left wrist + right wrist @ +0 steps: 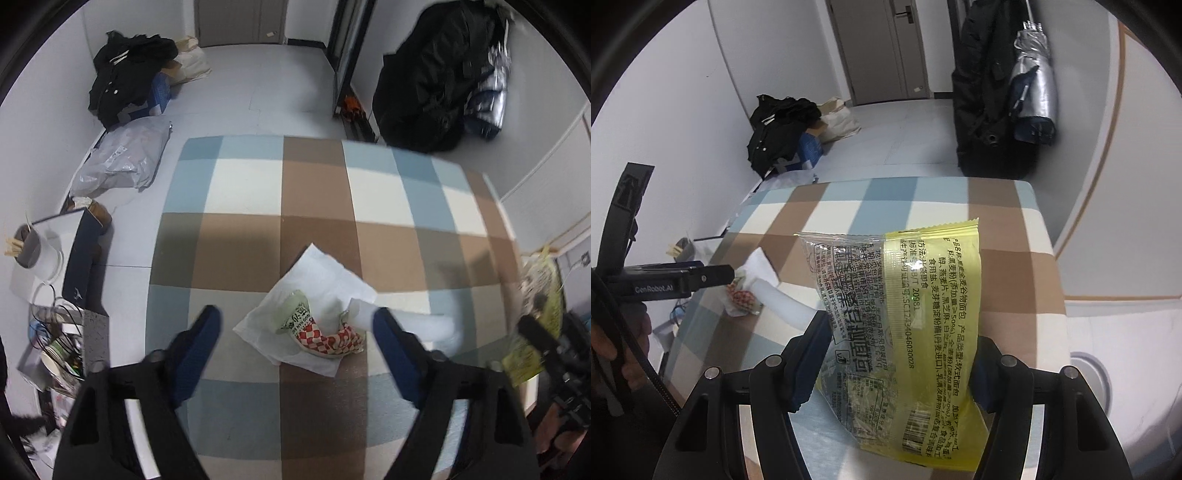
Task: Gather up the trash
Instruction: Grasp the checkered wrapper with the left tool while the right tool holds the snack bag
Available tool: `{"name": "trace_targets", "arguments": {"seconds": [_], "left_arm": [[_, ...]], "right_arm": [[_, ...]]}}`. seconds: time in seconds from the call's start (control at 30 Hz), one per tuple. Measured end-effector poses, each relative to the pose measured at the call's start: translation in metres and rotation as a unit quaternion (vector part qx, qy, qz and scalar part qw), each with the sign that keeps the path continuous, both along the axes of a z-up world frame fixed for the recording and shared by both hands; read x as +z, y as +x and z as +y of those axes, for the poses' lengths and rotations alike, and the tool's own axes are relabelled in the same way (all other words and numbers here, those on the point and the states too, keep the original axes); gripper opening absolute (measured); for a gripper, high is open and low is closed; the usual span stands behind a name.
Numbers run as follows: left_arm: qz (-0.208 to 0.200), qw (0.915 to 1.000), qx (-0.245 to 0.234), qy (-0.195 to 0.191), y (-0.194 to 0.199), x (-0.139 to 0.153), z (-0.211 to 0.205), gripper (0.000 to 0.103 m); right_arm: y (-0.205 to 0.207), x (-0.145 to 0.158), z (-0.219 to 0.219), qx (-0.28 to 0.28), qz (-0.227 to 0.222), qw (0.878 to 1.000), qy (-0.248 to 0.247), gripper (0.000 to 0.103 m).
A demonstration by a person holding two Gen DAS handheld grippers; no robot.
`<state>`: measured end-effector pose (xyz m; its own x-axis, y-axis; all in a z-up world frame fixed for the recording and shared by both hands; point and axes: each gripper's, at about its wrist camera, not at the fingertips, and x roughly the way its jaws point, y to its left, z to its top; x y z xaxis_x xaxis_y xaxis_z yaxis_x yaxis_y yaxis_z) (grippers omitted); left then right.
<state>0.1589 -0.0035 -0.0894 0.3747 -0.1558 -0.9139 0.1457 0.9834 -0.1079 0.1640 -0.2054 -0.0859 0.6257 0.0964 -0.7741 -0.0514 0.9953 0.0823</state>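
Trash pile on the checked tabletop: a white napkin lies flat, and on it rests a crumpled red-and-white checked wrapper with a pale green printed scrap against its left side. A white foam tube lies just right of the napkin, one end touching the wrapper.

Left gripper hangs above the napkin, pointing steeply down. Jaws spread, blue pads either side of the wrapper, no contact seen; nothing pinched.

Right gripper, to the right of the napkin: jaws pinching a yellow-and-clear bread bag, pads pressed on its two side edges. Bag held off the tabletop, printed side to the camera, barcode at its lower end.

In the right wrist view the left gripper shows side-on over the napkin, with a hand behind it.

Left of the napkin, past the tabletop edge: grey plastic bag, black clothing, a white cup. Far right of the napkin: black coat, folded silver umbrella.
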Motion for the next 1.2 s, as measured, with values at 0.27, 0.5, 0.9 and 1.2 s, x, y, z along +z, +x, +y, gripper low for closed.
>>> {"name": "trace_targets", "arguments": {"seconds": [0.27,0.5,0.9,1.2], "left_arm": [[0.001,0.9992,-0.026,0.031,-0.003,-0.003,-0.007,0.037],[0.014,0.9995,-0.024,0.016,-0.003,-0.006,-0.002,0.021],[-0.014,0.9995,-0.029,-0.005,-0.010,0.010,-0.003,0.013],[-0.044,0.9985,-0.031,-0.006,-0.019,0.032,0.002,0.013]], "right_arm": [[-0.003,0.004,-0.010,-0.004,-0.010,1.000,0.014,0.066],[-0.004,0.003,-0.014,-0.008,-0.004,1.000,0.022,0.066],[-0.010,0.011,-0.014,-0.007,-0.018,0.999,0.028,0.066],[-0.019,0.021,-0.015,-0.008,-0.031,0.999,0.036,0.066]]}}
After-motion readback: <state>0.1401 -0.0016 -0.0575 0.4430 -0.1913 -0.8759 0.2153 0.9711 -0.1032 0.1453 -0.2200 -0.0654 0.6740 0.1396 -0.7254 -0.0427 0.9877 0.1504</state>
